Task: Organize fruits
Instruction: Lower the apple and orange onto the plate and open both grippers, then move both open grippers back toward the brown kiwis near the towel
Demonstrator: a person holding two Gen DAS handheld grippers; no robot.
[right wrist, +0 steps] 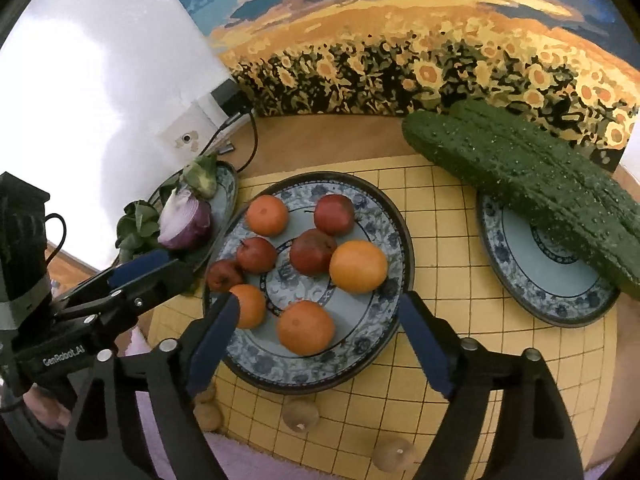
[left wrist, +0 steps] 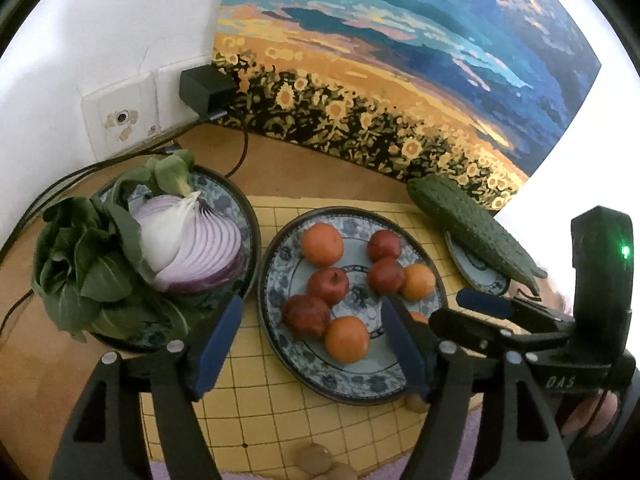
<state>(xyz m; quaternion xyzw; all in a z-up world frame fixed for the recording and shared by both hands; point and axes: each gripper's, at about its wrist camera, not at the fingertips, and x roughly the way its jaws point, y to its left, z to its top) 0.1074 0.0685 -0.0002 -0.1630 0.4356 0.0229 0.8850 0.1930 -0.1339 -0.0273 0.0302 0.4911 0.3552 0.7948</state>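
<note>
A blue-patterned plate (left wrist: pixel 276 280) (right wrist: pixel 384 216) on the yellow grid mat holds several oranges (left wrist: pixel 322 244) (right wrist: pixel 358 266) and several dark red fruits (left wrist: pixel 328 285) (right wrist: pixel 312 252). My left gripper (left wrist: pixel 312 308) hovers over the plate's near left part, open, its pads touching no fruit; its right finger hides part of one orange. My right gripper (right wrist: pixel 320 304) is open above the plate's near edge, with one orange (right wrist: pixel 306 326) below the gap, untouched. Each gripper also shows in the other's view, the right (left wrist: pixel 480 312) and the left (right wrist: pixel 140 264).
A left plate (left wrist: pixel 224 188) carries half a red onion (left wrist: pixel 192 240) and leafy greens (left wrist: pixel 80 264). Two cucumbers (right wrist: pixel 520 176) lie across a right plate (right wrist: pixel 540 272). Small brown round fruits (right wrist: pixel 300 414) lie at the mat's front edge. A painting (left wrist: pixel 400 60), wall socket and cables stand behind.
</note>
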